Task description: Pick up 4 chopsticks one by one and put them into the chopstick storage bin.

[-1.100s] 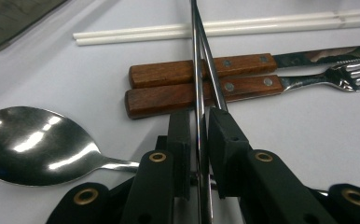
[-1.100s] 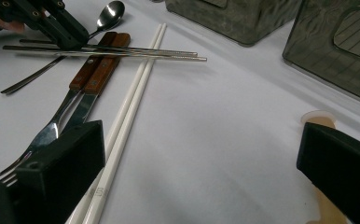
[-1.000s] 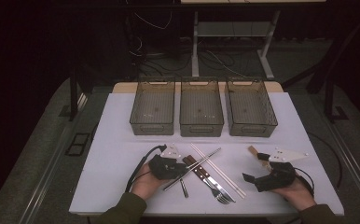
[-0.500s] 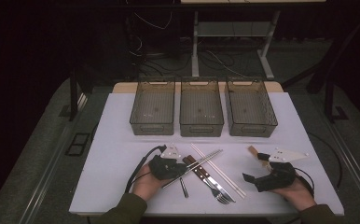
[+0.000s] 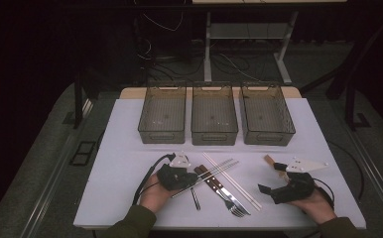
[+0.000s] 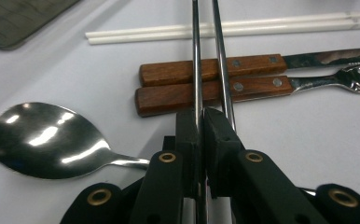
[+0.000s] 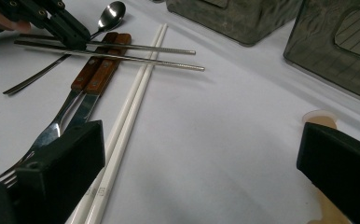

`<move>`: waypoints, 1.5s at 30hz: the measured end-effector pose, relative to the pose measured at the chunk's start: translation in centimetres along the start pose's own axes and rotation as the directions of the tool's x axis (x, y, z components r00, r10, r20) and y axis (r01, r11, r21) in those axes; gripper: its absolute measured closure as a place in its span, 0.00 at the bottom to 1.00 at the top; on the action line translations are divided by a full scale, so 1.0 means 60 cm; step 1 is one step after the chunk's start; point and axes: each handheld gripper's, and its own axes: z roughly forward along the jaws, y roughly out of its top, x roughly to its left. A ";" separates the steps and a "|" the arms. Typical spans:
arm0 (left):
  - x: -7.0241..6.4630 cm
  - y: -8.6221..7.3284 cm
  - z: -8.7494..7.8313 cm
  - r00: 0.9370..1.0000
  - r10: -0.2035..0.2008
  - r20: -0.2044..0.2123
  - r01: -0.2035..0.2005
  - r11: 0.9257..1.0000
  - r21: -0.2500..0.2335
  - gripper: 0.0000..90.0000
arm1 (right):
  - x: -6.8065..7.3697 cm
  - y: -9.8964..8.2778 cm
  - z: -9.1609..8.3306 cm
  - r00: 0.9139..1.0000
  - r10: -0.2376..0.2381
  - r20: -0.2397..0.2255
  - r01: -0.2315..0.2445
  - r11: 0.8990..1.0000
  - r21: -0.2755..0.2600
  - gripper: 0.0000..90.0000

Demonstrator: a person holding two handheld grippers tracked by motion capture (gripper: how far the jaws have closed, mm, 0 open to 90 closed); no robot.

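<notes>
My left gripper (image 6: 201, 116) is shut on a metal chopstick (image 6: 196, 56), and its twin (image 6: 219, 60) lies close along the right jaw. In the high view this gripper (image 5: 189, 179) sits at the near left of the white table (image 5: 130, 163), with the metal pair (image 5: 219, 168) slanting away to the right. In the right gripper view the left gripper (image 7: 71, 32) is on those sticks (image 7: 136, 53). My right gripper (image 5: 273, 177) rests at the near right, open (image 7: 199, 161), nothing between its jaws.
A wooden-handled knife and fork (image 5: 212, 181) lie under the metal sticks, with a spoon (image 6: 43, 140) to their left and white chopsticks (image 5: 231, 181) to their right. Three wire-mesh bins (image 5: 214, 116) line the far edge. A light wooden piece (image 7: 320, 119) lies by the right jaw.
</notes>
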 end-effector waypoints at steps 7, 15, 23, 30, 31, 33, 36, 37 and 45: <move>0.006 -0.001 -0.017 1.000 -0.016 0.002 0.016 0.999 -0.036 0.94 | 0.001 -0.001 0.000 1.000 0.011 -0.008 -0.011 1.000 -0.006 0.01; 0.008 -0.001 -0.032 1.000 -0.029 0.012 0.030 0.998 -0.060 0.94 | 0.002 -0.002 0.002 1.000 0.019 -0.009 -0.019 1.000 -0.008 0.01; 0.012 -0.005 -0.045 0.999 -0.040 0.012 0.040 0.996 -0.082 0.94 | 0.000 -0.001 0.004 1.000 0.024 -0.009 -0.024 1.000 -0.005 0.01; 0.017 -0.007 -0.055 0.998 -0.063 0.004 0.063 0.993 -0.102 0.94 | -0.001 -0.001 0.003 1.000 0.025 -0.015 -0.026 1.000 -0.007 0.01; 0.017 -0.008 -0.057 0.998 -0.063 0.001 0.063 0.993 -0.104 0.94 | 0.000 -0.001 0.002 1.000 0.022 -0.018 -0.022 1.000 -0.008 0.01; 0.017 -0.009 -0.061 0.998 -0.063 -0.004 0.063 0.992 -0.106 0.94 | 0.000 -0.001 0.002 1.000 0.021 -0.018 -0.021 1.000 -0.009 0.01; 0.020 -0.010 -0.067 0.998 -0.069 -0.005 0.068 0.991 -0.116 0.94 | 0.000 -0.001 0.002 1.000 0.018 -0.016 -0.019 1.000 -0.009 0.01; 0.021 -0.011 -0.068 0.997 -0.070 -0.006 0.069 0.990 -0.119 0.94 | 0.000 -0.001 0.002 1.000 0.021 -0.015 -0.021 1.000 -0.010 0.01; 0.032 -0.019 -0.084 0.995 -0.094 -0.027 0.090 0.986 -0.141 0.94 | -0.001 -0.001 -0.002 1.000 0.029 -0.011 -0.029 0.999 -0.018 0.01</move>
